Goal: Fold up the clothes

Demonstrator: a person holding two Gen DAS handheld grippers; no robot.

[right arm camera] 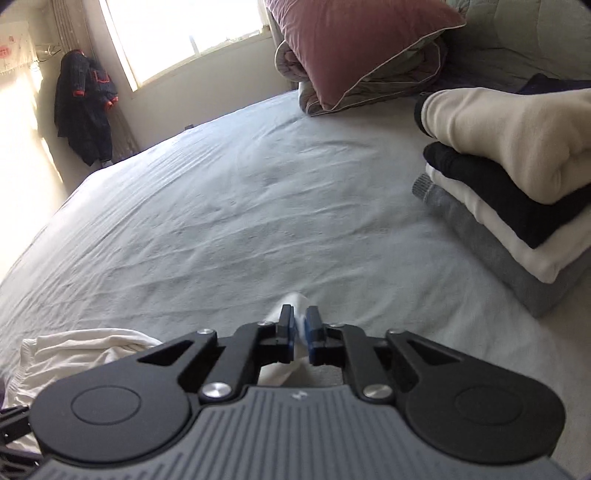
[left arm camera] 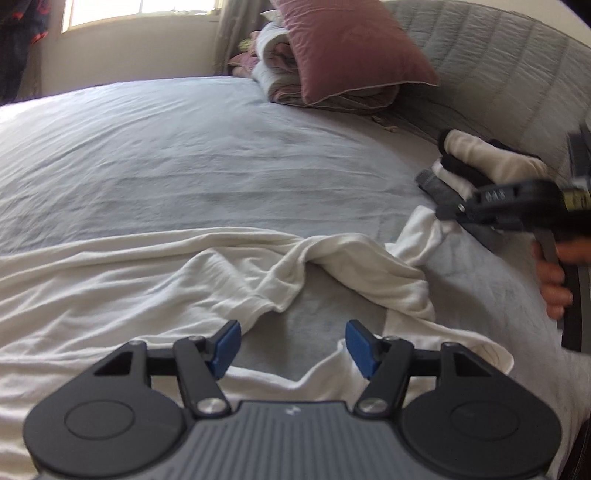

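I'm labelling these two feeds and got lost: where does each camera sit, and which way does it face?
Left wrist: on the open left hand-held gripper, facing across the bed over the white garment; the person's right hand shows.
Right wrist: on the right hand-held gripper, shut on the white garment, facing the window.
Shared: garment, pink pillow, folded stack.

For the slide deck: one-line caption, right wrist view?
Right gripper pinches white garment on bed, folded stack alongside.

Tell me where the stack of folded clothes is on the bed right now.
The stack of folded clothes sits on the bed's right side in the right wrist view, just in front of the maroon pillow, beyond the right gripper.
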